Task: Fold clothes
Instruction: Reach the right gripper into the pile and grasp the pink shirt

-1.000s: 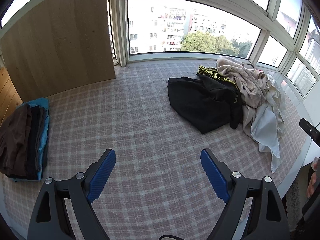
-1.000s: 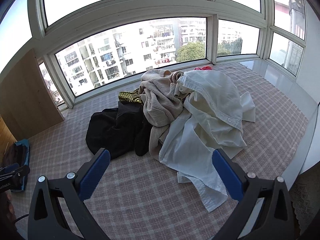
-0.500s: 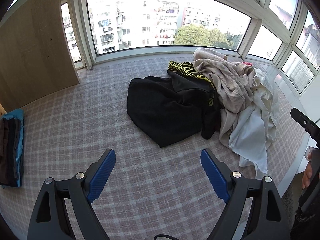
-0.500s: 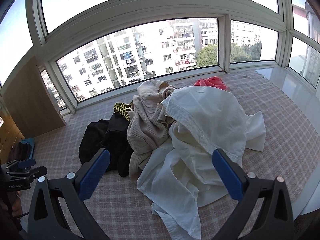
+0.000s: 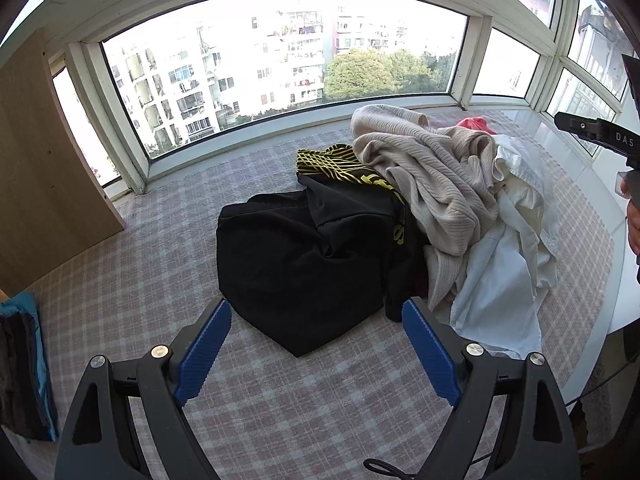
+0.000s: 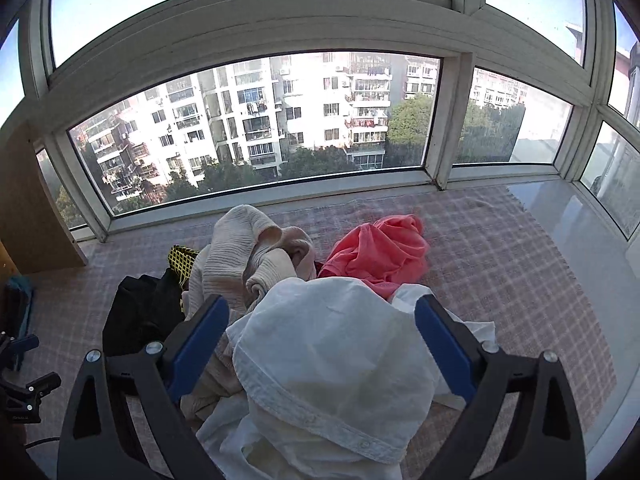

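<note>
Now both grippers have closed in on the pile: left gripper (image 5: 316, 344), fingers apart, faces the black garment (image 5: 304, 264); right gripper (image 6: 322, 344), fingers apart and empty, hovers over the white shirt (image 6: 332, 364) — a pick-up looks imminent.

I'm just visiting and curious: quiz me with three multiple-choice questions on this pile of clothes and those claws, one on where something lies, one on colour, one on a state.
1. Where is the black garment in the left claw's view?
A. left of the beige sweater
B. on top of the sweater
C. on the window sill

2. What colour is the garment behind the white shirt?
A. green
B. coral pink
C. purple

3. How is the right claw?
A. shut on the shirt
B. open above the shirt
C. shut on nothing

Answers: 1 A, it lies spread on the checked mat beside the sweater. 2 B, pink folds show past the shirt. 3 B, its blue pads stand wide apart.
</note>
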`<action>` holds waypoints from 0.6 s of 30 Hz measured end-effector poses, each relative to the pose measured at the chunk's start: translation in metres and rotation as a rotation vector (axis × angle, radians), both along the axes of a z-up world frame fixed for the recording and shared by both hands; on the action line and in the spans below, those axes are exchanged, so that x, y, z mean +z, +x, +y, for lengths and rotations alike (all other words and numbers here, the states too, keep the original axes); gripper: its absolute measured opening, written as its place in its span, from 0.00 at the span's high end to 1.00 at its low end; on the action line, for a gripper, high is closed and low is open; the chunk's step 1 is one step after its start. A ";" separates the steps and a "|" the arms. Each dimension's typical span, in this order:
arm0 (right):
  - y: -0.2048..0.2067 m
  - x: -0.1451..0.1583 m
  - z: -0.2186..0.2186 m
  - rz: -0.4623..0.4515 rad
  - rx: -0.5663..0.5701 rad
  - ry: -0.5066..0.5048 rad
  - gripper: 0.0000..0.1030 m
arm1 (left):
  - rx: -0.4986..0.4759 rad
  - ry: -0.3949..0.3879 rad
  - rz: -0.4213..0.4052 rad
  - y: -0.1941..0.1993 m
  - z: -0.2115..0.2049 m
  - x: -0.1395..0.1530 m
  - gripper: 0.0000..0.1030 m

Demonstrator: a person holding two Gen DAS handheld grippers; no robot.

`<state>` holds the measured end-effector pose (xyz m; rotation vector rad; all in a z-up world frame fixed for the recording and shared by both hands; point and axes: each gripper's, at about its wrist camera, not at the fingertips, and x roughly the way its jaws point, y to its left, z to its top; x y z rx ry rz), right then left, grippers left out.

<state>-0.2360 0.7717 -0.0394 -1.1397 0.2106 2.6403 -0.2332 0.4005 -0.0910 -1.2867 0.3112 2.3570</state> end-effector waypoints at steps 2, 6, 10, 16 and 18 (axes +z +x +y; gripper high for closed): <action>-0.019 -0.003 0.028 -0.031 -0.049 -0.036 0.08 | 0.013 -0.002 -0.005 -0.004 -0.006 -0.002 0.15; -0.039 -0.020 0.062 -0.091 -0.090 -0.138 0.08 | 0.045 0.004 -0.006 -0.010 -0.017 -0.002 0.15; -0.034 -0.039 0.064 -0.123 -0.103 -0.100 0.08 | 0.050 -0.005 0.001 -0.013 -0.018 -0.004 0.15; -0.053 -0.065 0.108 -0.132 -0.221 -0.148 0.08 | 0.018 -0.015 -0.019 -0.014 -0.006 -0.011 0.15; -0.069 -0.075 0.114 -0.147 -0.238 -0.173 0.08 | 0.000 -0.022 -0.014 -0.010 -0.002 -0.011 0.15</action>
